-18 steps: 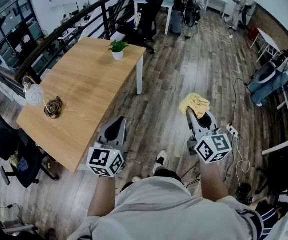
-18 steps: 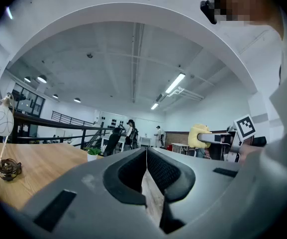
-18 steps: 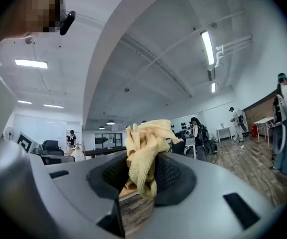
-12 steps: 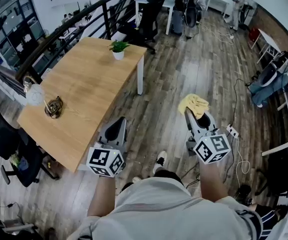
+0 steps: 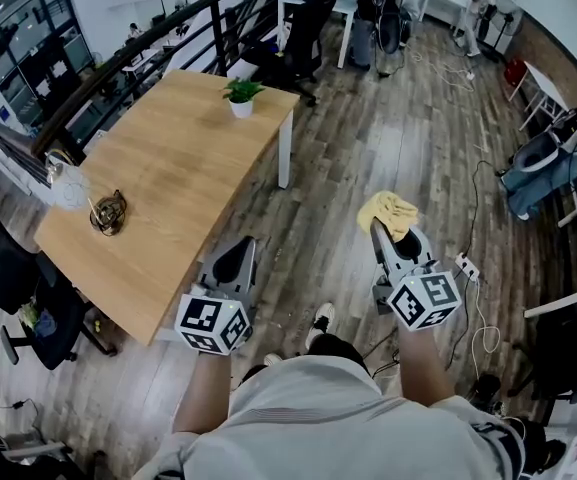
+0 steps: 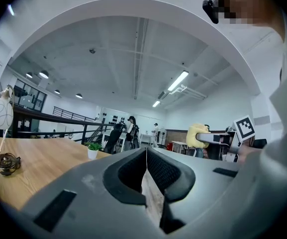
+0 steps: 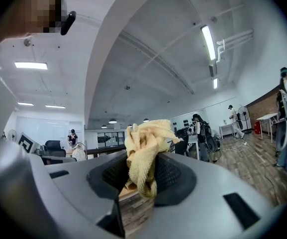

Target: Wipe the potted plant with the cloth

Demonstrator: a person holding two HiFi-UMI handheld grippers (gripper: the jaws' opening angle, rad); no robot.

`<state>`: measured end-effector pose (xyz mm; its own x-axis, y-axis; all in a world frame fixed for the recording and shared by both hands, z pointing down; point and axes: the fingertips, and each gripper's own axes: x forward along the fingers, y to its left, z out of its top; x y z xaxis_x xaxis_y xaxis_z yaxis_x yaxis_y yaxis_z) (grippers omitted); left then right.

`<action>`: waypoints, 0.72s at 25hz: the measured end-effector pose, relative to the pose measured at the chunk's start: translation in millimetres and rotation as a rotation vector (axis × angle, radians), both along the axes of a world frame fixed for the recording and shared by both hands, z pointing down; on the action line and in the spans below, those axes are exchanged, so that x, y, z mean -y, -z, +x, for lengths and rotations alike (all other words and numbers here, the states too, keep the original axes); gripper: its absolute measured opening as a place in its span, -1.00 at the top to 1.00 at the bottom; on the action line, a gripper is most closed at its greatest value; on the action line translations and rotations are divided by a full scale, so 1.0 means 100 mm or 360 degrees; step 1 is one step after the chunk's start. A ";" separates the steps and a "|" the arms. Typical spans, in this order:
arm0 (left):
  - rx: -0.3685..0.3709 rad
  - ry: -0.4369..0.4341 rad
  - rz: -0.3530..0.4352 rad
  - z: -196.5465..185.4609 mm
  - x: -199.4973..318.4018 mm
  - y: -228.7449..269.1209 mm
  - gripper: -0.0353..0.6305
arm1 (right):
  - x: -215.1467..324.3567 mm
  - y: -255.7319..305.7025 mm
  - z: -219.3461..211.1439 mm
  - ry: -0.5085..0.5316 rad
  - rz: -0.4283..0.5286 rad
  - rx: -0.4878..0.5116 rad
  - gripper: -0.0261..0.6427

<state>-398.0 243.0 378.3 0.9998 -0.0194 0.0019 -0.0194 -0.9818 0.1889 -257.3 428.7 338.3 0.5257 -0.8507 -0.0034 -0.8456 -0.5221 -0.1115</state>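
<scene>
A small potted plant (image 5: 241,96) in a white pot stands at the far end of the wooden table (image 5: 168,178); it also shows far off as the potted plant (image 6: 93,151) in the left gripper view. My right gripper (image 5: 386,230) is shut on a crumpled yellow cloth (image 5: 389,211), which bulges out above the jaws as the cloth (image 7: 144,151). My left gripper (image 5: 231,260) hangs by the table's near corner, jaws pressed together with nothing in them. Both grippers point level over the floor, well short of the plant.
A globe lamp (image 5: 68,190) and a dark metal ornament (image 5: 106,213) sit on the table's left side. Office chairs (image 5: 28,298) stand left of the table. A power strip and cables (image 5: 468,268) lie on the floor at right. A person (image 5: 480,3) stands far back.
The whole view has shifted slightly; the table and plant sit a little lower in the picture. Both grippers hold the same pose, the cloth still clamped.
</scene>
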 end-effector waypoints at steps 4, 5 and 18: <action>0.0010 0.0013 -0.0015 0.11 0.08 -0.04 0.84 | 0.05 0.00 0.14 0.0003 0.0079 0.0053 0.40; 0.0012 0.0017 -0.0017 0.17 0.10 -0.04 0.84 | 0.07 -0.01 0.21 0.0005 0.0097 0.0069 0.40; 0.0019 0.0068 0.0038 1.62 0.42 0.10 0.84 | 0.47 0.09 1.72 0.0099 0.0145 0.0090 0.39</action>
